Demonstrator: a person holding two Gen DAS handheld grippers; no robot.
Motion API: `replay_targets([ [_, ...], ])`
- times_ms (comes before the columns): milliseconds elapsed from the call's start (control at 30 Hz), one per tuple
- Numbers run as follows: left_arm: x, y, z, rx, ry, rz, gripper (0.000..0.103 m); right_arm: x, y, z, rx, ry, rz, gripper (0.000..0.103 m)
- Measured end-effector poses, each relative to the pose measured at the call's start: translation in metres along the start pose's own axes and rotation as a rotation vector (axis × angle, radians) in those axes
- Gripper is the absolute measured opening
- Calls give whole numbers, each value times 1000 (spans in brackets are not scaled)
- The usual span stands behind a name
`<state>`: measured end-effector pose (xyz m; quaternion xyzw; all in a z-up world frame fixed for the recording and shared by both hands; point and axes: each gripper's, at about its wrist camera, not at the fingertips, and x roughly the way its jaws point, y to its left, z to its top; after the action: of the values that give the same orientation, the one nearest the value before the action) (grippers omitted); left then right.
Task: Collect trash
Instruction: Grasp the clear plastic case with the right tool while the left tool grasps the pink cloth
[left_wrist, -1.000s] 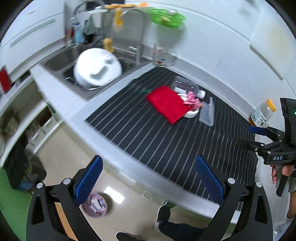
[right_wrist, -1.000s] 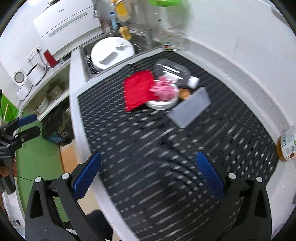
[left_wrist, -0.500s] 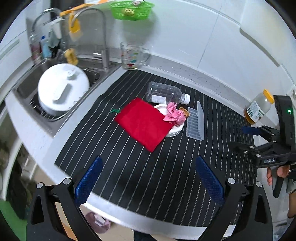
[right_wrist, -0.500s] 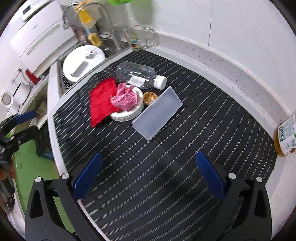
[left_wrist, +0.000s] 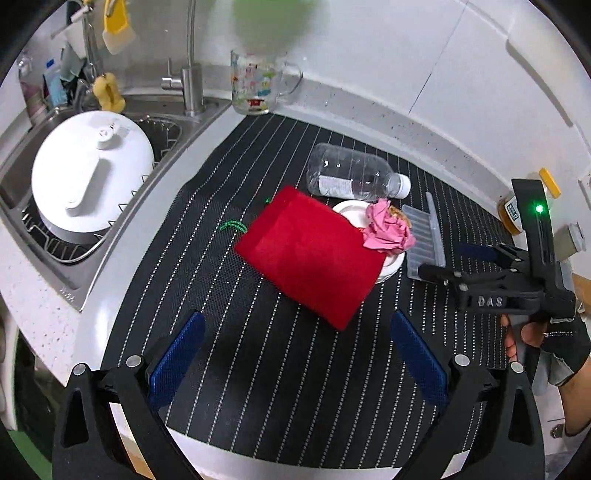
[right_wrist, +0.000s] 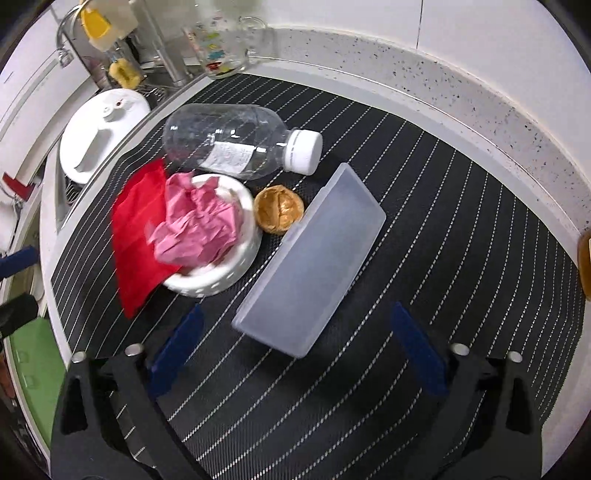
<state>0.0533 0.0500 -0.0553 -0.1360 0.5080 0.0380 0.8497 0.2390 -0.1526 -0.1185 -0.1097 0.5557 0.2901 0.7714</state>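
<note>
On the black striped mat (left_wrist: 258, 369) lie a red cloth bag (left_wrist: 310, 254), a white dish (right_wrist: 236, 266) holding crumpled pink paper (right_wrist: 195, 225), an empty clear bottle (right_wrist: 229, 142) on its side, a brown round piece (right_wrist: 279, 214) and a clear plastic box (right_wrist: 314, 258). My left gripper (left_wrist: 295, 358) is open and empty, just short of the red bag. My right gripper (right_wrist: 295, 354) is open and empty, at the box's near end; it also shows in the left wrist view (left_wrist: 458, 262).
A sink (left_wrist: 177, 129) with a white pot lid (left_wrist: 88, 173) lies at the left. A glass mug (left_wrist: 258, 88) stands by the tap. A jar (left_wrist: 517, 214) stands at the right wall. The counter edge runs along the near left.
Both grippers have moved forward over the mat toward the pile; the bag, dish, bottle and box now look much closer. Both stay open.
</note>
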Motion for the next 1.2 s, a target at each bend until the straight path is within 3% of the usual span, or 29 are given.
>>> replay_targets([
  [67,5,2,2,1,9,-11,96,2,-2,1,-3,6,-8,74],
  [233,12,2,7,5,11,-34,96,-5,-10,3,-5,9,-22,47],
  [367,15,-8,12,20,7,-49,96,-18,-20,3,-6,-14,-34,37],
  [500,19,-20,18,35,6,-62,96,-29,-30,6,-10,-39,-51,17],
  [633,22,-35,25,54,3,-72,96,-39,-39,7,-18,-56,-56,9],
  [1200,65,-86,55,140,10,-81,96,-79,-73,7,-7,-111,-13,6],
])
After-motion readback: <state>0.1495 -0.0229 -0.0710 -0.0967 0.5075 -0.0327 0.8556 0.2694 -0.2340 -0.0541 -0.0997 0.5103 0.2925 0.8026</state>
